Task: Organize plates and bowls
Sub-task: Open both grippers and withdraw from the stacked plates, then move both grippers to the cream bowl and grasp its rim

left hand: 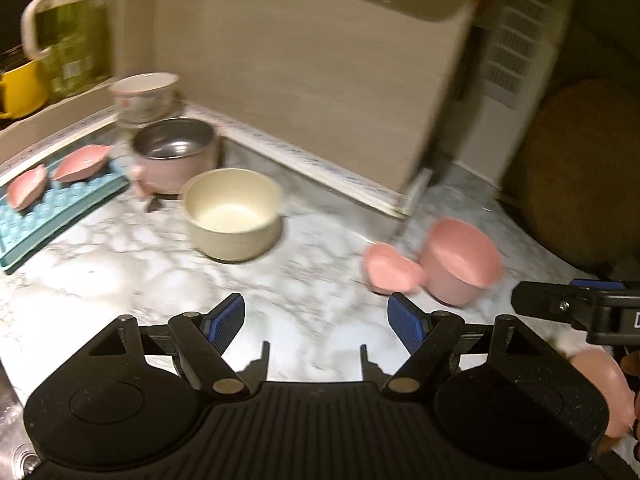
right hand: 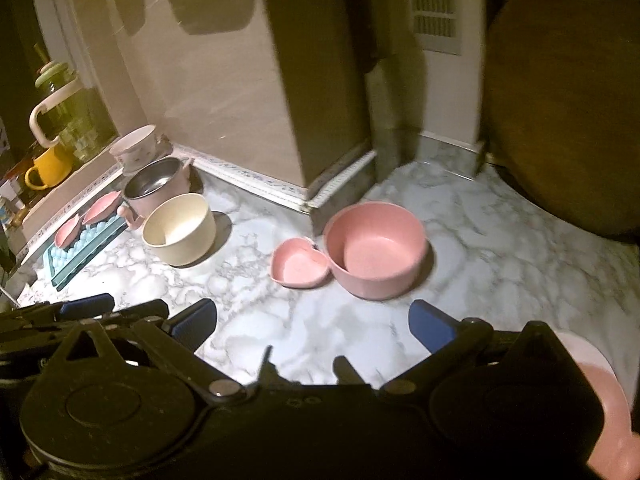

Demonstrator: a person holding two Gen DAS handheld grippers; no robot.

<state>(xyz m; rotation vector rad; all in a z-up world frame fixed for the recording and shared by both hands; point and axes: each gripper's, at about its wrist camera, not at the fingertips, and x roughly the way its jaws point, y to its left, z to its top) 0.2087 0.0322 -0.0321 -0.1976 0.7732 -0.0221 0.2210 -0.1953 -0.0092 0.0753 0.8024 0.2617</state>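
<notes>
Left claw: my left gripper (left hand: pixel 316 320) hangs wide above bare marble, nothing between its blue pads.
Right claw: my right gripper (right hand: pixel 312 326) is spread wide too and carries nothing; it points toward the pink pair.
Pink bowl: the pink bowl (right hand: pixel 376 250) sits upright on the marble counter (right hand: pixel 520 264), near the wall corner, and looks empty.
Heart dish: the heart-shaped pink dish (right hand: pixel 299 263) lies just beside that bowl on its left, touching or nearly so; nothing in it.
Cream bowl: the cream bowl (right hand: pixel 180 230) stands farther left, apart from the pink pair, empty.
Steel-lined pot: a pink pot with a steel inside (right hand: pixel 156 188) sits behind the cream bowl, close against it; I see nothing inside.
Patterned bowl: a white patterned bowl (right hand: pixel 134 150) stands in the back corner; contents hidden from me.
Rack: a blue draining tray (right hand: pixel 80 258) at far left holds two small pink dishes (right hand: pixel 86 218) propped on edge.
Risk, crowding: I judge that closing on the pink bowl's rim could nudge the heart dish, since they sit so close.
Risk, blur: both views are smeared, so I could misplace a pad and tip a bowl.
Risk, arms: my two tools are side by side and could knock together.
</notes>
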